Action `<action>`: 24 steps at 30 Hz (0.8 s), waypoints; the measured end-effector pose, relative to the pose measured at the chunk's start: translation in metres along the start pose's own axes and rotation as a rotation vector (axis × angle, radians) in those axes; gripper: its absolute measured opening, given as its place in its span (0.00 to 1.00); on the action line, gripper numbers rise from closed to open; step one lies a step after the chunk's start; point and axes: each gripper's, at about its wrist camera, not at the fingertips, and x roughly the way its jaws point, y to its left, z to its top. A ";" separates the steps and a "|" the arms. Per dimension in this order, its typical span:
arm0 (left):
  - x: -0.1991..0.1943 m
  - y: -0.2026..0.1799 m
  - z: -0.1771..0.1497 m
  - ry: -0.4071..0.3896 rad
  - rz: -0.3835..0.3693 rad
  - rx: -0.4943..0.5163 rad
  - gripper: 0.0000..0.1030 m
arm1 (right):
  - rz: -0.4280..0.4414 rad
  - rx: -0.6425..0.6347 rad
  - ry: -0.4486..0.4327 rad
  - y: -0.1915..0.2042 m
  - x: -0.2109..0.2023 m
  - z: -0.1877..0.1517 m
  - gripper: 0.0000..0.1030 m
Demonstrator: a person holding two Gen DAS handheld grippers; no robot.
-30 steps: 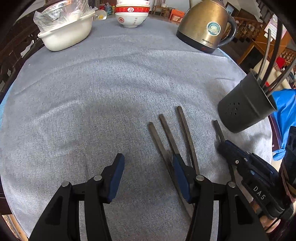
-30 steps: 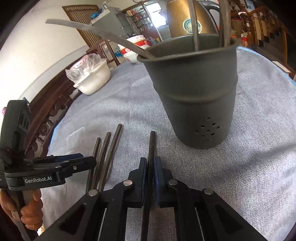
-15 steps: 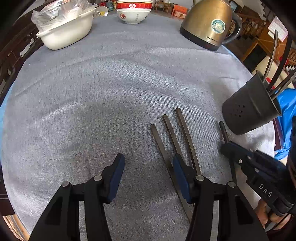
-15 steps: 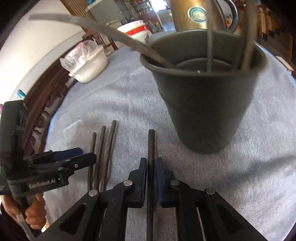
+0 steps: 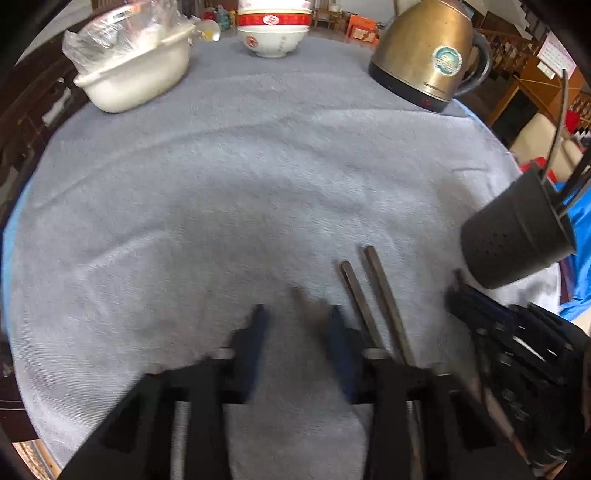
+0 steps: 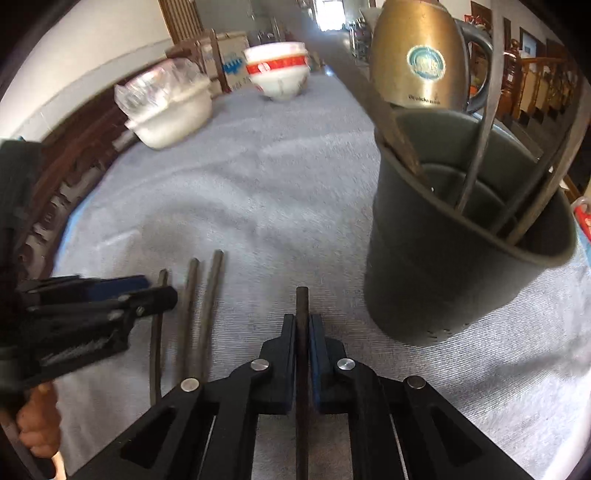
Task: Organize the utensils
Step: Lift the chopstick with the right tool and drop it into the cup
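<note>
Three dark utensil handles lie side by side on the grey cloth (image 5: 221, 184). The leftmost handle (image 5: 306, 306), blurred, lies between the fingers of my left gripper (image 5: 297, 325), whose jaws are closing with a gap still showing on each side. The other two handles (image 5: 384, 291) lie just right of it. My right gripper (image 6: 302, 321) is shut on a fourth dark utensil (image 6: 302, 299), just left of the dark utensil holder (image 6: 443, 258), which holds several utensils. The left gripper (image 6: 155, 295) shows at the left of the right wrist view, over the leftmost handle (image 6: 159, 332).
A brass kettle (image 5: 424, 55), a red-and-white bowl (image 5: 271, 33) and a white basin with plastic wrap (image 5: 136, 74) stand along the far edge of the round table. The holder (image 5: 517, 236) stands near the right edge. A person's hand (image 6: 37, 424) holds the left gripper.
The left jaws have narrowed around the leftmost handle. The right gripper has carried its utensil up and closer to the holder, rolling a little.
</note>
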 end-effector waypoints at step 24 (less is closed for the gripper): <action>-0.201 -0.013 -0.037 -0.459 -0.083 0.049 0.06 | 0.156 -0.003 -0.492 0.001 -0.195 -0.011 0.07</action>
